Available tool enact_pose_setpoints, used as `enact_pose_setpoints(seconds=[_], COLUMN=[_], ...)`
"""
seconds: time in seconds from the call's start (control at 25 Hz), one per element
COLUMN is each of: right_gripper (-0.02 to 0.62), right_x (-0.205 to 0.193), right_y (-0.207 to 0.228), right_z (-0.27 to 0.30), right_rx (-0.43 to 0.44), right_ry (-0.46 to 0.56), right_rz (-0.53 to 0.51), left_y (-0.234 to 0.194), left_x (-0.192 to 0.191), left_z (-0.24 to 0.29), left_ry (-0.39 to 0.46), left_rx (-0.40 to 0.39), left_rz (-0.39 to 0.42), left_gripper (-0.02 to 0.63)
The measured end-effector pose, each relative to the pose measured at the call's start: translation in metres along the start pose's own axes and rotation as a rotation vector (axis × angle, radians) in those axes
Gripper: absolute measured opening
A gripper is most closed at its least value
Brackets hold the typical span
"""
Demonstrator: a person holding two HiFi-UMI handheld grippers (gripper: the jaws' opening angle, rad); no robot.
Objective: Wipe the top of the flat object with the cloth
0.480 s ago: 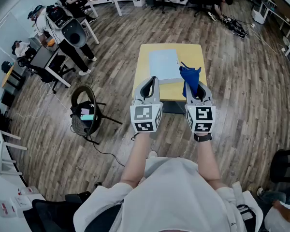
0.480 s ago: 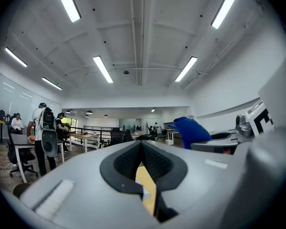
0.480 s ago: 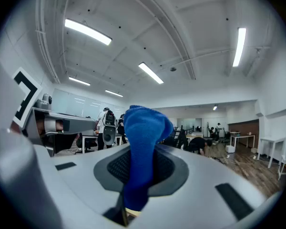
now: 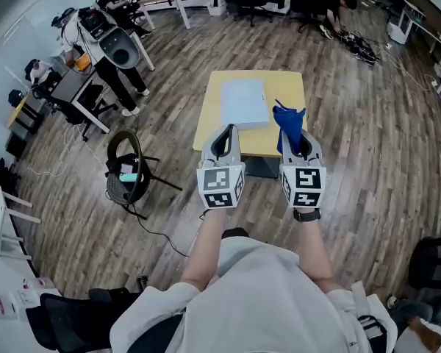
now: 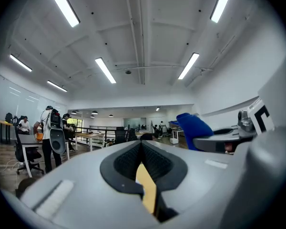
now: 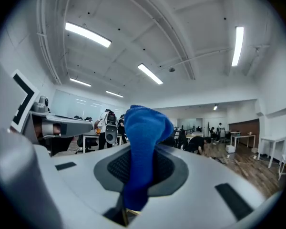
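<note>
The right gripper (image 6: 142, 162) had its jaws shut tight on the blue cloth (image 6: 145, 128). The cloth stuck up out of the tips like a little flag. The left gripper (image 5: 142, 147) had its jaws closed together with nothing in them. Both were held up side by side in the middle of the head view, at the lower edge of the yellow table (image 4: 288, 87). The flat object (image 4: 244, 103), pale grey-blue, lay flat on the table, left of its middle. Its long side ran up and down the frame.
</note>
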State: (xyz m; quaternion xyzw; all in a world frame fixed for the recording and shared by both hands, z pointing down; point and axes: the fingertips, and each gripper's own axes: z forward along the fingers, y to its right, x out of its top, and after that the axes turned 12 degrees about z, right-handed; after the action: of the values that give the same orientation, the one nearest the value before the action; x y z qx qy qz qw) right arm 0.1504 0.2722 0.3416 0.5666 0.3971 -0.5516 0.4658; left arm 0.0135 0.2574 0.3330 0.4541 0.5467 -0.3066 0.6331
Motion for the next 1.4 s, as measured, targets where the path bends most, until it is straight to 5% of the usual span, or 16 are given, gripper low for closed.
enact_pose_setpoints(seconds=[0.2,0.36,0.6,1.16,1.4], right_gripper=[0.063,0.063,0.063,0.063,0.063], right_x=[-0.020,-0.024,-0.041,-0.014,-0.034], right_y=[0.009,0.018,0.026,0.009,0.016], right_z=[-0.002,0.010,0.054,0.277,0.350], right_rx=[0.011,0.010,-0.009,0.005,-0.045], right_ry=[-0.033,-0.043,-0.077,-0.094,-0.153], right_rz=[0.029,0.033,0.027,-0.052,-0.057], left_y=[0.013,0.021,0.012,-0.140,-0.184], left_x=[-0.024,-0.022,-0.040,-0.056,-0.090], left_z=[0.000,0.014,0.054,0.230,0.284], left_ry=[-0.063,-0.027,-0.048,-0.015,-0.036], left_rx=[-0.028,-0.097,-0.120,-0.087,-0.125], left_rz=[-0.033,-0.116,-0.102,-0.059,-0.115], left_gripper=[0.009,0.009,0.009,0.009,0.009])
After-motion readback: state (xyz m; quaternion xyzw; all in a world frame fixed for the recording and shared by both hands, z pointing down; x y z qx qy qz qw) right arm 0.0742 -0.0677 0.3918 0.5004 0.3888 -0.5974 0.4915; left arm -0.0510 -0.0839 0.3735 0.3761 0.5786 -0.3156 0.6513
